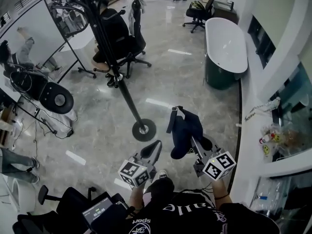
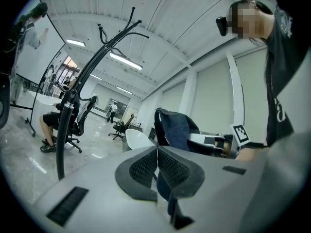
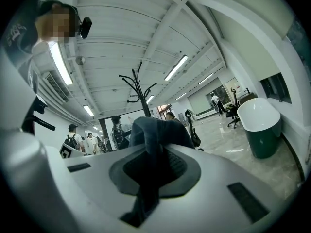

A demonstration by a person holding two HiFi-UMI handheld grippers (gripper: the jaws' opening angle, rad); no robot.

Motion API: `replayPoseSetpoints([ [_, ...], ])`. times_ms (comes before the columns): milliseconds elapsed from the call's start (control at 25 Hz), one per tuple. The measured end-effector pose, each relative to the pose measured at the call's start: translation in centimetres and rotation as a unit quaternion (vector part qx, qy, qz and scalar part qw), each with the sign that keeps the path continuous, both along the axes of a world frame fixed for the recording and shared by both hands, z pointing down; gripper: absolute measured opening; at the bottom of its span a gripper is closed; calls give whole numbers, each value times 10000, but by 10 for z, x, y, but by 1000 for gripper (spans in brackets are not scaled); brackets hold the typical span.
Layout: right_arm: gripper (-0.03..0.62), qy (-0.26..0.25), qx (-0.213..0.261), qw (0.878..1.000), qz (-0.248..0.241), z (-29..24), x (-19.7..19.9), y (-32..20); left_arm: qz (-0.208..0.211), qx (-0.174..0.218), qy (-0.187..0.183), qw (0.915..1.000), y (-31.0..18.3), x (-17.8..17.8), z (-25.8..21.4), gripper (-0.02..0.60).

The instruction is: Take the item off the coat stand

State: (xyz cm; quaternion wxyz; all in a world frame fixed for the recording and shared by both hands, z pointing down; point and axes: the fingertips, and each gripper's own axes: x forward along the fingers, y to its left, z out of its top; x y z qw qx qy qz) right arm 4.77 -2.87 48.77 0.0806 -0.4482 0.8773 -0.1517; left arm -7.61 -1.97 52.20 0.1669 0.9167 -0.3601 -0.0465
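A dark navy bag (image 1: 184, 133) with a black strap hangs from my right gripper (image 1: 194, 141), whose jaws are shut on its fabric. In the right gripper view the bag (image 3: 155, 135) bulges up between the pads. The black coat stand (image 1: 117, 77) rises left of the bag, its round base (image 1: 144, 129) on the floor and its hooks (image 3: 138, 84) bare. My left gripper (image 1: 155, 147) is shut with nothing in it, just left of the bag. The left gripper view shows the bag (image 2: 177, 130) and the stand (image 2: 82, 96).
A white and green bathtub (image 1: 224, 50) stands at the right. Office chairs (image 1: 131, 38), a seated person (image 1: 109, 38) and a whiteboard (image 1: 29, 28) are behind the stand. A camera tripod (image 1: 44, 94) is at the left, a counter (image 1: 280, 145) at the right.
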Motion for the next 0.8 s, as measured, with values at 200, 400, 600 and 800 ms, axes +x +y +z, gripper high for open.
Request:
replayPoseSetpoints([
  [200, 35, 122, -22, 9999, -13, 5, 44, 58, -12, 15, 5, 10000, 54, 49, -4, 3],
  [400, 35, 187, -83, 9998, -49, 18, 89, 119, -1, -100, -57, 9999, 118, 100, 6, 3],
  [600, 35, 125, -243, 9995, -140, 33, 116, 167, 11, -335, -143, 9993, 169, 133, 20, 3],
  [800, 35, 40, -308, 9995, -96, 36, 118, 200, 164, -307, -250, 9991, 198, 143, 17, 3],
])
